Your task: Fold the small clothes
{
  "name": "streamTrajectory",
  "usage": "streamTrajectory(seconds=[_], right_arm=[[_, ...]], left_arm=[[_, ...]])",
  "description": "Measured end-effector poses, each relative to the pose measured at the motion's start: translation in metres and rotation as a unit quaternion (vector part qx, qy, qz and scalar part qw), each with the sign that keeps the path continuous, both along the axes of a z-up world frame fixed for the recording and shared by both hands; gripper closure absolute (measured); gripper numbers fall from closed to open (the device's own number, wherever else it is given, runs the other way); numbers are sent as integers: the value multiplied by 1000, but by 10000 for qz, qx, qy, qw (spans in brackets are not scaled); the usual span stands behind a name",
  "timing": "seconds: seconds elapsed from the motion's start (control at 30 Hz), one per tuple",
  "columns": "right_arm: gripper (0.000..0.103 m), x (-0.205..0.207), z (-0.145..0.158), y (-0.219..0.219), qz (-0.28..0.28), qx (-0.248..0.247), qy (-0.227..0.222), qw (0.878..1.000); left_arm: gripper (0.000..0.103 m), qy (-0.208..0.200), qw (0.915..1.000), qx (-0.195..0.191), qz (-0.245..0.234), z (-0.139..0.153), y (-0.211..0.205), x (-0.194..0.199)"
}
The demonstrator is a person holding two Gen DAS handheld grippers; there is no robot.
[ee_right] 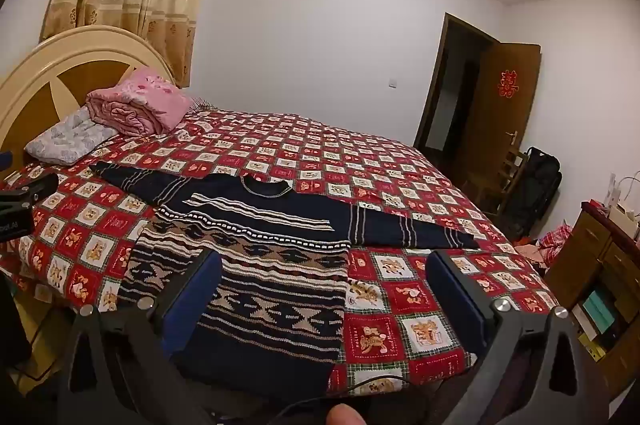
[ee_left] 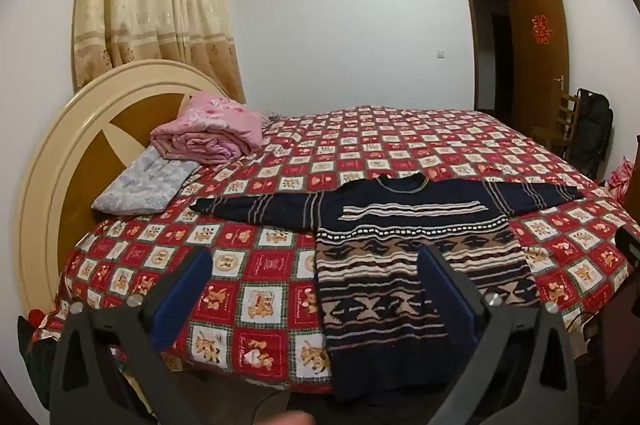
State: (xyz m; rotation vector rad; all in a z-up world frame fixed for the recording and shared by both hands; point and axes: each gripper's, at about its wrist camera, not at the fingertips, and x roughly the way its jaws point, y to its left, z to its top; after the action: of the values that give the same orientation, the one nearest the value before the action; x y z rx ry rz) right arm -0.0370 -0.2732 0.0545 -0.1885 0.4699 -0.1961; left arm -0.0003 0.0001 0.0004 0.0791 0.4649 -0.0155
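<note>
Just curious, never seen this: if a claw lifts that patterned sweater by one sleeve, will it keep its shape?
Probably not. The sweater lies limp on the bedspread, so it should droop. Its thick-looking knit may drag rather than slide.

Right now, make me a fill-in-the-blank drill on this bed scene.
1. The sweater lies flat with both sleeves spread ___.
2. The pink quilt sits rolled near the ___.
3. Both the left gripper and right gripper are ___.
4. The door stands ___.

Missing: out; headboard; open; open
</note>
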Motion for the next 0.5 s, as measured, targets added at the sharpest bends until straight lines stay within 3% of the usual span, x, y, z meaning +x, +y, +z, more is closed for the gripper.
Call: streamTrajectory(seconds=[0.5], right_arm=[[1, 1, 0, -3, 6, 35, 2, 10000]], left_arm=[[0, -87, 9999, 118, -5, 2, 0, 1]])
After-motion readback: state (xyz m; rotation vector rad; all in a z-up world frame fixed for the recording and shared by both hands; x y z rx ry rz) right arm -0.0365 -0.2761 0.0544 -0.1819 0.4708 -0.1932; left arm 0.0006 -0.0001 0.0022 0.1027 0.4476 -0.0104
